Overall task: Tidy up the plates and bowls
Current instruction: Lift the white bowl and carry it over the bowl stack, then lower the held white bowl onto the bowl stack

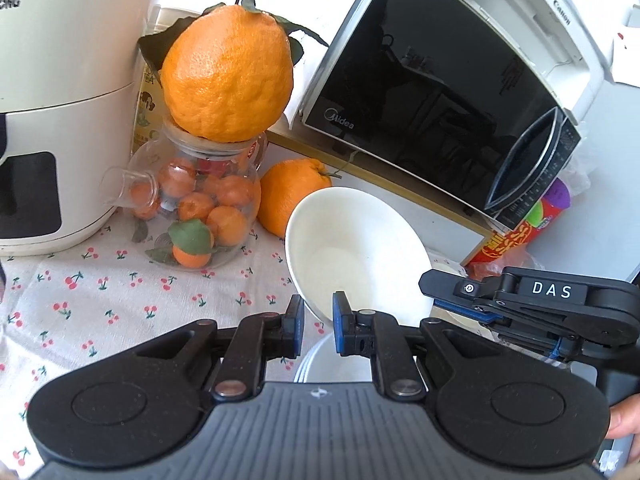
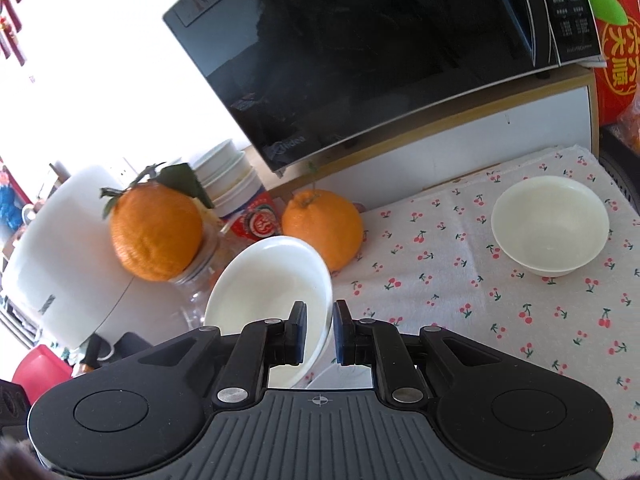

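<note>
Held bowl: white, glazed, smooth and round; the bowl [image 1: 356, 252] is tilted and lifted off the cloth, its rim caught between both pairs of jaws.
Left gripper: black plastic with blue pads; the left gripper [image 1: 318, 312] is clenched on the near rim of the bowl, wall between the pads.
Right gripper: same build; the right gripper [image 2: 320, 320] is clamped on the bowl's rim at the opposite side, jaws nearly closed with only the thin wall between them. In the left wrist view it enters from the right, beside the left jaws.
Second bowl: matte cream-white, round, upright on the cloth; the second bowl [image 2: 550, 224] sits well apart, ahead and right of the right jaws.
Plates: white stacked rims, the plates [image 1: 316, 364] show just under the left jaws.
Cloth: woven white tablecloth [image 2: 460, 280] printed with small red cherries.
Fruit: a pebbled large orange [image 1: 228, 76] tops a clear glass jar [image 1: 192, 208] of small oranges, ahead left of the left jaws.
Microwave: glossy black-doored microwave [image 1: 436, 92], beyond the bowl.
</note>
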`<state>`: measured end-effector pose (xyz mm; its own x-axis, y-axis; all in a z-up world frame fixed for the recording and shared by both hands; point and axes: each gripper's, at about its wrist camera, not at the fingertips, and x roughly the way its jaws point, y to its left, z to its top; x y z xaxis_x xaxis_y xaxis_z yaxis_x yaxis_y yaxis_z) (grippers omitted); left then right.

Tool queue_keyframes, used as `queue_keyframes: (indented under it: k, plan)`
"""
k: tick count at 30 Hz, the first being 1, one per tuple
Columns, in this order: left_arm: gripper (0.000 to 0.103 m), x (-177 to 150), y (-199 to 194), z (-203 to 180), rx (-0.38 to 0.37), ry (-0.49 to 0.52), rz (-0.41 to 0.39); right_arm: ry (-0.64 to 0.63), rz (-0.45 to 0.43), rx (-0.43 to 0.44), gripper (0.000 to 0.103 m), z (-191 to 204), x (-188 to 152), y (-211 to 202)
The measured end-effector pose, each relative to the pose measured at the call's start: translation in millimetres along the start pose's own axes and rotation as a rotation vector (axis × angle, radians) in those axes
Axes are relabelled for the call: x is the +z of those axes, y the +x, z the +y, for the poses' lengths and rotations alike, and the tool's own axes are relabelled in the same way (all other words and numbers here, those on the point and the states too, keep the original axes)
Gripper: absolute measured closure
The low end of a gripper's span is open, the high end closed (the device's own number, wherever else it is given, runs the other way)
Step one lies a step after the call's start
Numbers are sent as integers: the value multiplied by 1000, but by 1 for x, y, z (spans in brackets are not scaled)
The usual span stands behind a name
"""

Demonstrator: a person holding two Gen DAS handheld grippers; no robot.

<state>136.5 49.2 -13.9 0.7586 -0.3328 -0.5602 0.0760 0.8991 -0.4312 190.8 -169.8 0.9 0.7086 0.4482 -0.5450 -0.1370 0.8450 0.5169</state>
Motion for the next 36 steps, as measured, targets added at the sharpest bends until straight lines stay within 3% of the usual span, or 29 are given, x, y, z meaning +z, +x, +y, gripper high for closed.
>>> queue_keyframes:
  k: [16,27,36]
  plan:
    - [90,-16,-53,7,11,41,63,48,104,39,88,20,-30,-36]
    - [90,-19,-86,20,81,34,145,33,210,60,88,45,-55,-40]
    - [89,-25,-103,33,141,74,162,-18,266,72,88,70,-74,-29]
